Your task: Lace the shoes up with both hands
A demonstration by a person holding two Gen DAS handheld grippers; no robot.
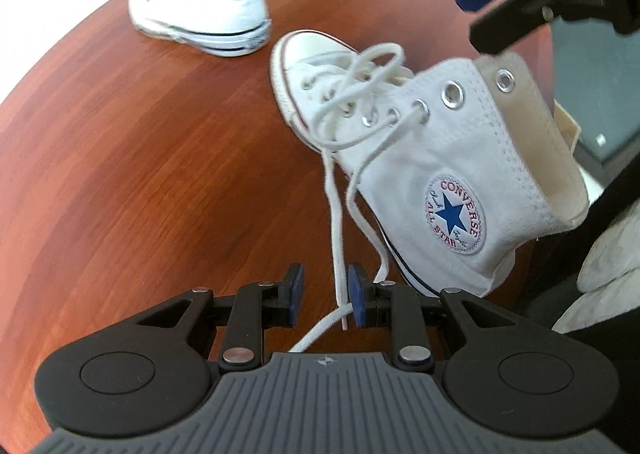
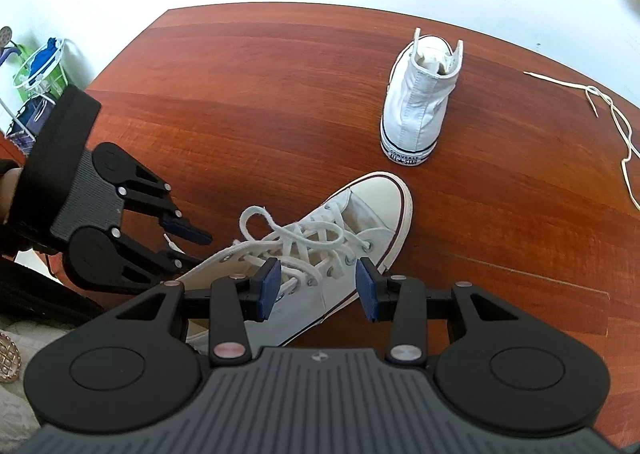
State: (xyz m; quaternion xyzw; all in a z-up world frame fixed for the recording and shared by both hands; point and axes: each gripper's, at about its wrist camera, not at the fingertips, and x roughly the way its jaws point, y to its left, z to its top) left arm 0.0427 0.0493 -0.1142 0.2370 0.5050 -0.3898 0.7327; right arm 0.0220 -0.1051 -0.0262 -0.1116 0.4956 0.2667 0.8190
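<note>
A white high-top shoe [image 1: 436,158] lies tilted on the wooden table [image 1: 120,154], its lower eyelets laced and a loose loop over the tongue. Two lace ends [image 1: 340,238] hang from the shoe toward my left gripper [image 1: 326,294]. One end runs between its blue pads [image 1: 297,292] without being pinched, and the gripper is open. My right gripper [image 2: 318,290] hovers open over the shoe's laces [image 2: 304,242], holding nothing. It also shows above the collar [image 1: 492,6]. In the right wrist view my left gripper [image 2: 192,248] sits left of the shoe [image 2: 372,222].
A second white high-top [image 2: 420,102] stands upright farther back, without a lace [image 1: 200,6]. A loose lace [image 2: 616,122] lies at the far right of the table. A wire basket [image 2: 36,70] stands beyond the table's left edge. A person's light clothing [image 1: 608,274] is close on the right.
</note>
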